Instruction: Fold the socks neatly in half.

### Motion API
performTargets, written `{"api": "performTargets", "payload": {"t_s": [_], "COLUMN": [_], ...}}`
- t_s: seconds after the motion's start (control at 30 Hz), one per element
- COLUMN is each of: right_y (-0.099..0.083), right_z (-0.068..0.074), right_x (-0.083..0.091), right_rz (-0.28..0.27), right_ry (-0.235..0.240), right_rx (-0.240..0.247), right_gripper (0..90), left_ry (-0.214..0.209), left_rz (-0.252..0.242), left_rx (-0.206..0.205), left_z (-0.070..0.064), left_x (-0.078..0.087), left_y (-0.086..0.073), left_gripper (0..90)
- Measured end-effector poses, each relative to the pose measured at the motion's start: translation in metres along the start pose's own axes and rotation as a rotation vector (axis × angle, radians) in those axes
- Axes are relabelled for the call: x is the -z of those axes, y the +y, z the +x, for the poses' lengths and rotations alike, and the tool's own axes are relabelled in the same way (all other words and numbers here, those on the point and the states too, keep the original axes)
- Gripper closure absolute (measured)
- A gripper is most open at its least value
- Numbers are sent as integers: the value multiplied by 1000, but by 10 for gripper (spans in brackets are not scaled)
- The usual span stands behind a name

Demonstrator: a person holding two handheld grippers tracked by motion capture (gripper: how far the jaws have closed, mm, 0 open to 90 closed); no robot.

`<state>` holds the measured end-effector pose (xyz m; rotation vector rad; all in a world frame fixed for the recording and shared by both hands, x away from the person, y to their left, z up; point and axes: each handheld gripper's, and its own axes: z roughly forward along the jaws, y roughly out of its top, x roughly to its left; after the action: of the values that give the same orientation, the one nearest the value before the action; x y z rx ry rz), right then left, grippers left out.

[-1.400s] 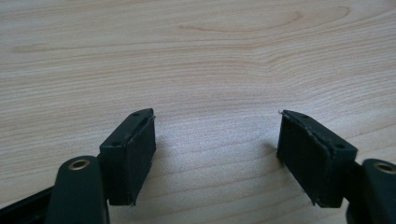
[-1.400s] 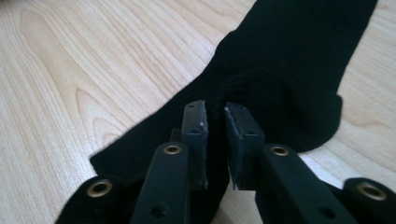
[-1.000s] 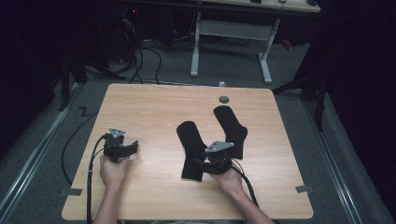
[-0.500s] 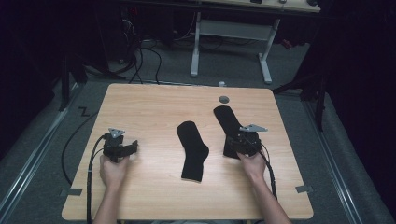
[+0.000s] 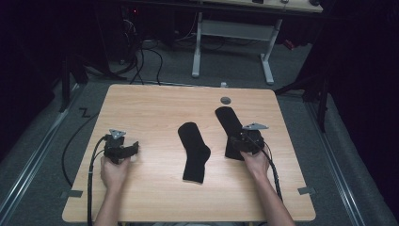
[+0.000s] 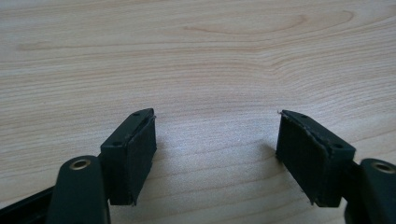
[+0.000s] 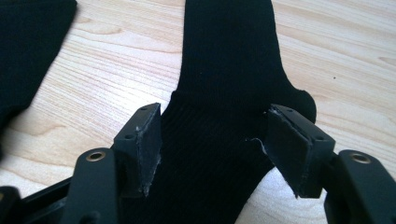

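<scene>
The right claw (image 7: 212,149) hangs low over the near end of the right-hand black sock (image 7: 224,70), jaws spread wide — the ribbed cloth lies flat between and under them, unpinched. The sock runs away from the claw across the worktop (image 5: 155,108). The second black sock (image 5: 194,150) lies just beside. The left claw (image 6: 217,154) gapes over bare wood — well apart. No writing readable.
</scene>
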<state>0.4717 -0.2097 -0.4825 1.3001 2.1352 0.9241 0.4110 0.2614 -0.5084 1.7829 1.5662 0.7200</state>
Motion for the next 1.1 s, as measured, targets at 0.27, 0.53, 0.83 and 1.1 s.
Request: {"api": "performTargets", "payload": {"t_s": [0.27, 0.53, 0.83, 1.1], "right_y": [7, 6, 9, 8], "right_z": [2, 1, -2, -7], "right_x": [-4, -23, -24, -22], "right_rz": [13, 98, 116, 103], "right_ry": [-8, -9, 56, 75], "right_rx": [14, 42, 45, 26], "right_gripper": [359, 456, 792, 844], "left_ry": [-3, -6, -1, -2], "left_rz": [0, -4, -2, -2], "left_rx": [2, 13, 7, 8], "left_z": [1, 2, 1, 1], "left_x": [0, 0, 0, 0], "left_y": [0, 0, 0, 0], "left_gripper": [290, 290, 288, 288]}}
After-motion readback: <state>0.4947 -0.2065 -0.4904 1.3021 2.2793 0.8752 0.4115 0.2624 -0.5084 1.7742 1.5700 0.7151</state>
